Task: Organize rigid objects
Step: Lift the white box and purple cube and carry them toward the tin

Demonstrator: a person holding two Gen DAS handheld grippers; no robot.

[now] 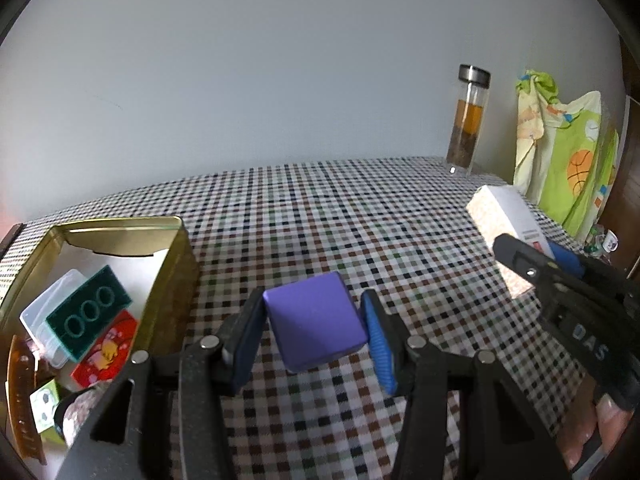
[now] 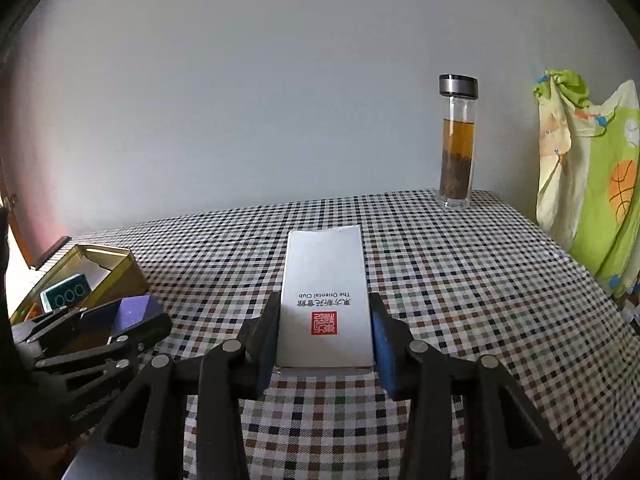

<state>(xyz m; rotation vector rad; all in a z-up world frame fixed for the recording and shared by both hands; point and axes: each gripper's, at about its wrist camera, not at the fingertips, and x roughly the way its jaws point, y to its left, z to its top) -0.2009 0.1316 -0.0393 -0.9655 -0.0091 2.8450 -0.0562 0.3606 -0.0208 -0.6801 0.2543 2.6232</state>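
My left gripper is shut on a purple cube, held tilted above the checkered tablecloth. A white box with a red seal sits clamped between the pads of my right gripper, lifted off the cloth. In the left wrist view the right gripper shows at the right edge, holding that white box. The right wrist view shows the left gripper with the purple cube at the lower left. An open gold tin stands to the left.
The gold tin holds a green foam block, a clear plastic box, a red packet and other small items. A glass tea bottle stands at the table's far right corner. Green patterned cloth hangs past the right edge.
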